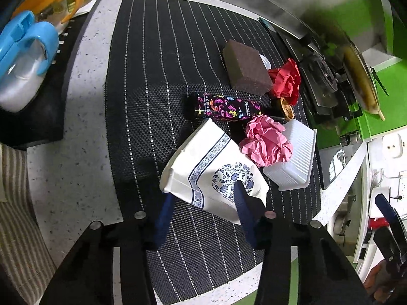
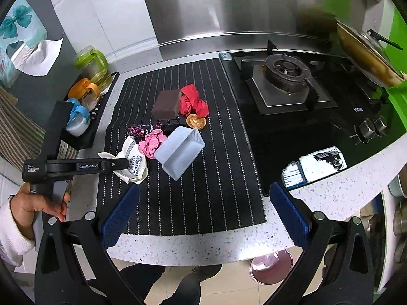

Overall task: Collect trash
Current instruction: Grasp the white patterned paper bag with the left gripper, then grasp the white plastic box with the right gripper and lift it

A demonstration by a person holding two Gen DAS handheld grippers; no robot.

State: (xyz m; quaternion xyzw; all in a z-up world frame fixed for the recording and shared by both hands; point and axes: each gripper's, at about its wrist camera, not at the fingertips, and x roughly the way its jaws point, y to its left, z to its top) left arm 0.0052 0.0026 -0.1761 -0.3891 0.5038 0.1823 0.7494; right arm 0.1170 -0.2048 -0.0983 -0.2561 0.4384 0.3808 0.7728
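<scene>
White paper with a blue floral print, a crushed paper cup (image 1: 211,162), lies low in the middle of my left wrist view on the black striped mat (image 1: 157,58). My left gripper (image 1: 203,195) straddles its near end, one blue finger (image 1: 243,203) lying over the print and the other at the cup's left edge; I cannot tell whether the pads are pressing yet. Just right of the cup sit a pink paper ball (image 1: 265,143) and a white plastic tray (image 1: 295,157), with a patterned tube (image 1: 226,106), a brown block (image 1: 245,67) and red crumpled paper (image 1: 286,81) above. In the right wrist view my right gripper (image 2: 203,218) hangs wide and empty over the worktop (image 2: 203,247) edge.
</scene>
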